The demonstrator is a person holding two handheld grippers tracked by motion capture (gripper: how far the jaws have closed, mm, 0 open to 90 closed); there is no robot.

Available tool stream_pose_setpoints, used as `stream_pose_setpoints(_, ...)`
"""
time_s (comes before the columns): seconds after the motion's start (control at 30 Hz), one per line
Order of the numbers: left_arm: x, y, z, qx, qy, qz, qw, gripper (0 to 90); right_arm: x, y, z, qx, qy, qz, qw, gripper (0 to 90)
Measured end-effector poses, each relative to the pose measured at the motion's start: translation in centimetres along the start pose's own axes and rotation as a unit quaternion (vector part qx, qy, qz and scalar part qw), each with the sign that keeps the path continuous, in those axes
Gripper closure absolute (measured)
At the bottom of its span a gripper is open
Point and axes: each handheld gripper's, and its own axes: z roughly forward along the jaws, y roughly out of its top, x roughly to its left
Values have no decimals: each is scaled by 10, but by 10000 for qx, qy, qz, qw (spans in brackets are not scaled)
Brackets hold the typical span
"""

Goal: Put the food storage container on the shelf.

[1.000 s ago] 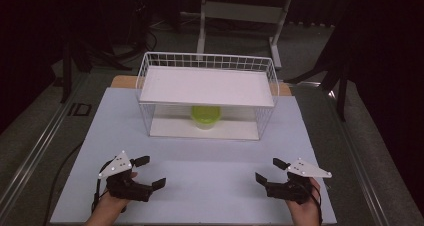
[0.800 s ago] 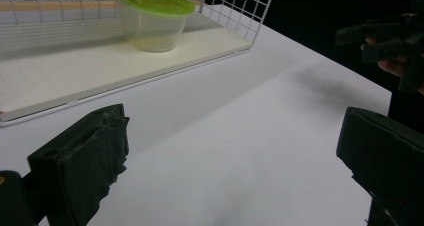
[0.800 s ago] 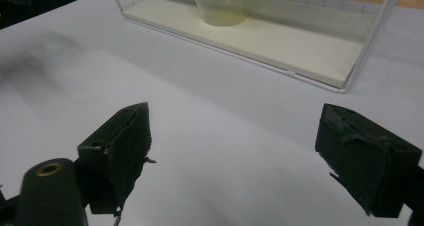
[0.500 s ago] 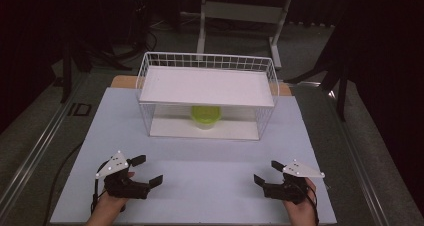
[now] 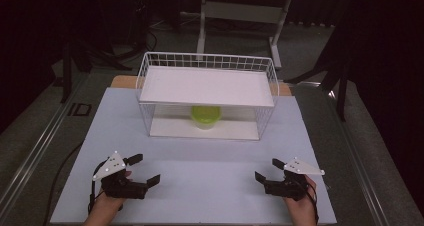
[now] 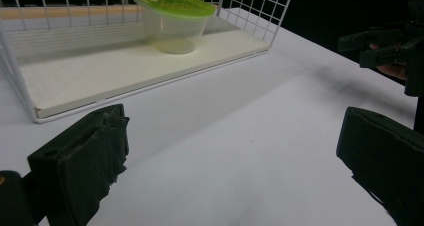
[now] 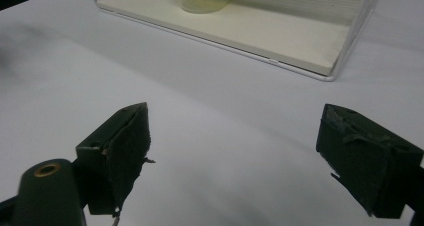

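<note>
A white wire basket [image 5: 207, 63] stands at the table's far middle, with a white board [image 5: 207, 86] as an upper shelf. Under that shelf, on the basket's floor, sits a clear plastic tub with a green lid [image 5: 205, 115], also seen in the left gripper view [image 6: 172, 18]; its base shows in the right gripper view [image 7: 200, 1]. My left gripper [image 5: 145, 169] rests open near the front left, its jaws wide apart [image 6: 232, 136] over bare table. My right gripper [image 5: 267, 169] is open at the front right, nothing between its jaws [image 7: 235, 131].
The pale table top [image 5: 210, 156] stretches between the basket and both hands. The basket's open front faces me. A dark floor with desk legs [image 5: 202, 26] lies beyond the table. The other gripper [image 6: 390, 46] appears at the right of the left gripper view.
My left gripper has drifted slightly to the left. The right one has hardly moved. Both stay open, and the tub and basket are unmoved.
</note>
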Motion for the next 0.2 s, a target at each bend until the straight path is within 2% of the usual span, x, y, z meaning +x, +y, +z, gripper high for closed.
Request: stream_pose_setpoints(0.2, 4, -1, -1, -20, 5, -67, 10000, 11, -2, -1, 0, -3, -16, -28, 10000, 140)
